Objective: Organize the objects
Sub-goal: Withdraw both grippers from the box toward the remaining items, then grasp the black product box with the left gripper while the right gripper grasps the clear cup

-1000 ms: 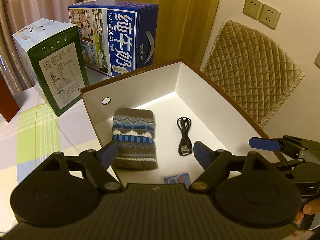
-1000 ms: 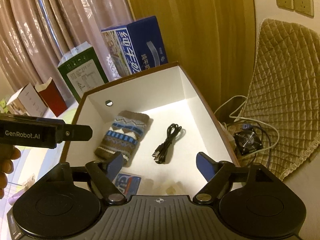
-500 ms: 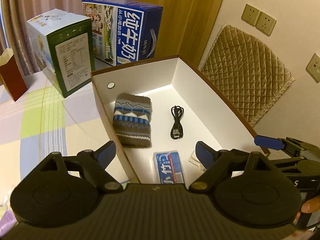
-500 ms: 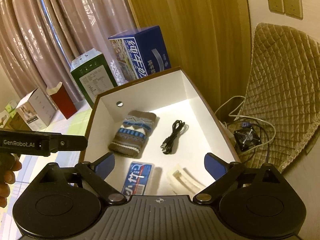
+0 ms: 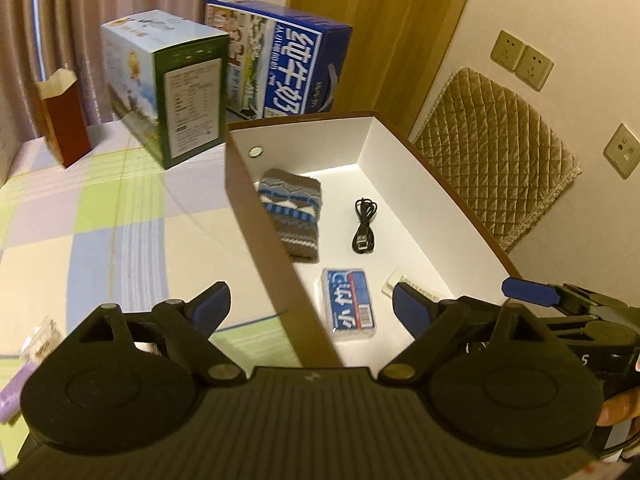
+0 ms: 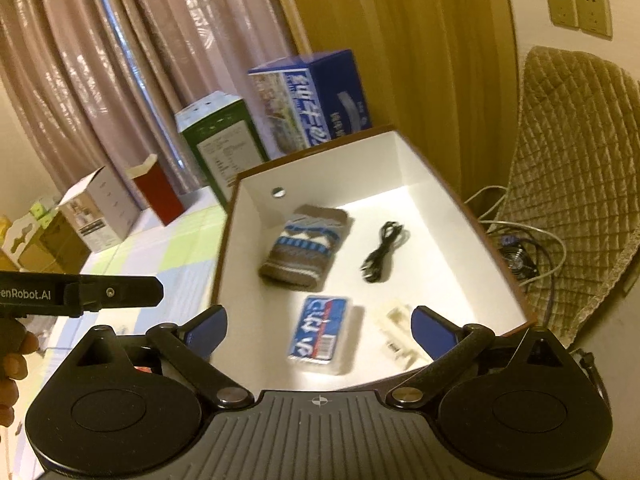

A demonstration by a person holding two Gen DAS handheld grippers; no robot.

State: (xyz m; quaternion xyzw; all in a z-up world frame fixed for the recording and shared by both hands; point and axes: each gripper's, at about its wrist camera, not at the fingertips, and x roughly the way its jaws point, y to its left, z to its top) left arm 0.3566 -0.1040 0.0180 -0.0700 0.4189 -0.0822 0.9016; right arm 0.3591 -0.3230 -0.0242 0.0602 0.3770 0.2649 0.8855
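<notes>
A brown box with a white inside (image 5: pixel 440 184) stands on the table. In it lie a knitted striped pouch (image 5: pixel 292 212), a coiled black cable (image 5: pixel 364 226), a blue tissue pack (image 5: pixel 352 304) and a small pale plastic piece (image 5: pixel 400 282). My left gripper (image 5: pixel 310 306) hangs open above the box's left wall, holding nothing. My right gripper (image 6: pixel 320 326) is open and empty over the near end of the box (image 6: pixel 248 240), above the blue pack (image 6: pixel 320 332) and the pale piece (image 6: pixel 400 332). The pouch (image 6: pixel 308 248) and cable (image 6: pixel 380 252) lie farther in.
Behind the box stand a blue milk carton case (image 5: pixel 288 76), a green carton (image 5: pixel 180 92) and a red paper bag (image 5: pixel 64 120) on the checked tablecloth (image 5: pixel 100 240). A quilted cover (image 5: pixel 496 148) hangs on the right wall. A small fan and wires (image 6: pixel 516 256) lie below it.
Both grippers have drawn back and slightly up from the box, and their jaws stand wider. The blue pack and pale piece have come into view. The left gripper has shifted left over the box wall.
</notes>
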